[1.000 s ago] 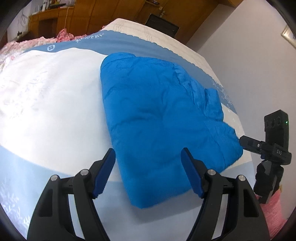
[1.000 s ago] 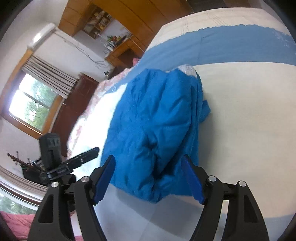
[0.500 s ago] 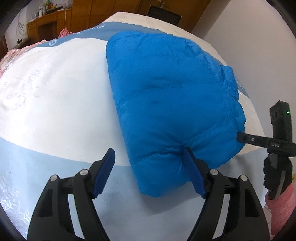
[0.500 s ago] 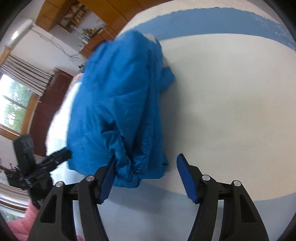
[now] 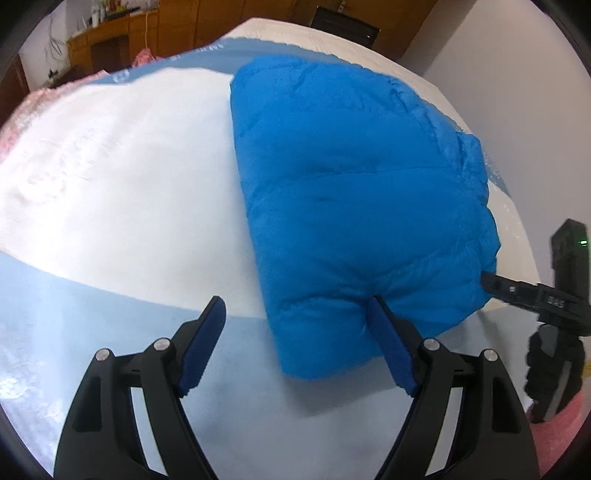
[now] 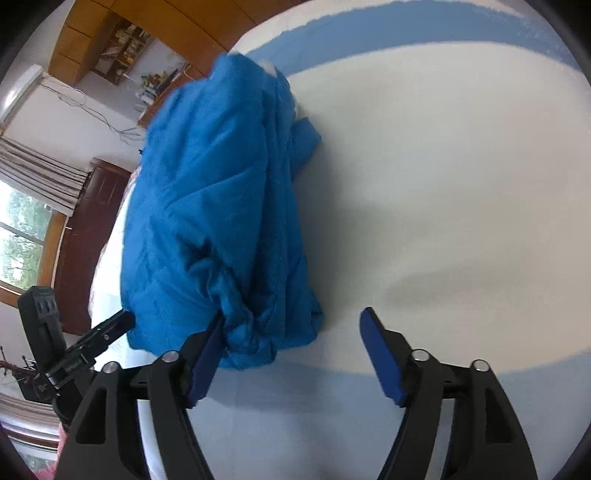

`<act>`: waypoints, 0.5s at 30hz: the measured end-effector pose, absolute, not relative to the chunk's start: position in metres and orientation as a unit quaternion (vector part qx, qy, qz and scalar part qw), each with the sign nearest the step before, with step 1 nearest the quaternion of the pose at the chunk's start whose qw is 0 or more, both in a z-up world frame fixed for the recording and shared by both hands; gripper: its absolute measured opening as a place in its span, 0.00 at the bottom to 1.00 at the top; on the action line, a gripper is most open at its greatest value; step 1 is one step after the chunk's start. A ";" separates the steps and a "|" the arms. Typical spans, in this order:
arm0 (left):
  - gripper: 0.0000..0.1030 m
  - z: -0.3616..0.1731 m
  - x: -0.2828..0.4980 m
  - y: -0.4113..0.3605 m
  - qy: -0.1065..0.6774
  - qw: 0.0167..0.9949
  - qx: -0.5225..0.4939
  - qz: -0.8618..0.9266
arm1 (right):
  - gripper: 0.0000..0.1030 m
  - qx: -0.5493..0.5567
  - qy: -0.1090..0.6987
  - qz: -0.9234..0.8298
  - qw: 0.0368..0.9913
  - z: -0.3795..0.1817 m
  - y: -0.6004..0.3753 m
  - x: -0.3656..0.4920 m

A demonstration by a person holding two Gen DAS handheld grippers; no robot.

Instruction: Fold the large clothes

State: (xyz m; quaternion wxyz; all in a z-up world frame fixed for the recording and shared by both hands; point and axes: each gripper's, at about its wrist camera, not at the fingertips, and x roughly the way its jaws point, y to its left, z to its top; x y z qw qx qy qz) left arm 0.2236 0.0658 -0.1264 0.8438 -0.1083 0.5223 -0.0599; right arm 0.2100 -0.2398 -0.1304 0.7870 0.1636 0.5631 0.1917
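Note:
A blue puffy quilted jacket (image 5: 354,199) lies folded into a thick bundle on the bed (image 5: 122,177). My left gripper (image 5: 297,306) is open at the jacket's near edge; its right fingertip (image 5: 376,306) presses into the padding, its left fingertip is over the sheet. In the right wrist view the jacket (image 6: 210,206) lies left of centre. My right gripper (image 6: 293,317) is open at the jacket's bunched near end; its left fingertip (image 6: 218,325) touches the fabric. The right gripper shows at the jacket's right side in the left wrist view (image 5: 532,291).
The bed has a white sheet with pale blue bands (image 6: 406,29). A white wall (image 5: 517,74) runs close along the bed's right side. Wooden cabinets (image 5: 177,26) stand at the far end. A window with curtains (image 6: 29,206) and a dark wooden cabinet (image 6: 88,236) are beyond the bed.
Both grippers have closed in on the jacket from open air to its near edge. The jacket has been pushed into a tighter, plumper bundle. Both stay open.

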 end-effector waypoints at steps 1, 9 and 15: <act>0.77 -0.121 0.221 0.065 0.525 0.843 -0.100 -0.053 | 0.72 0.154 0.559 0.190 0.792 -0.123 -0.238 0.206; 0.88 -0.078 0.196 0.054 0.502 0.862 -0.060 -0.031 | 0.91 0.072 0.545 0.166 0.819 -0.084 -0.218 0.174; 0.91 -0.054 0.171 0.048 0.471 0.881 -0.034 0.014 | 0.96 0.007 0.523 0.144 0.840 -0.051 -0.196 0.149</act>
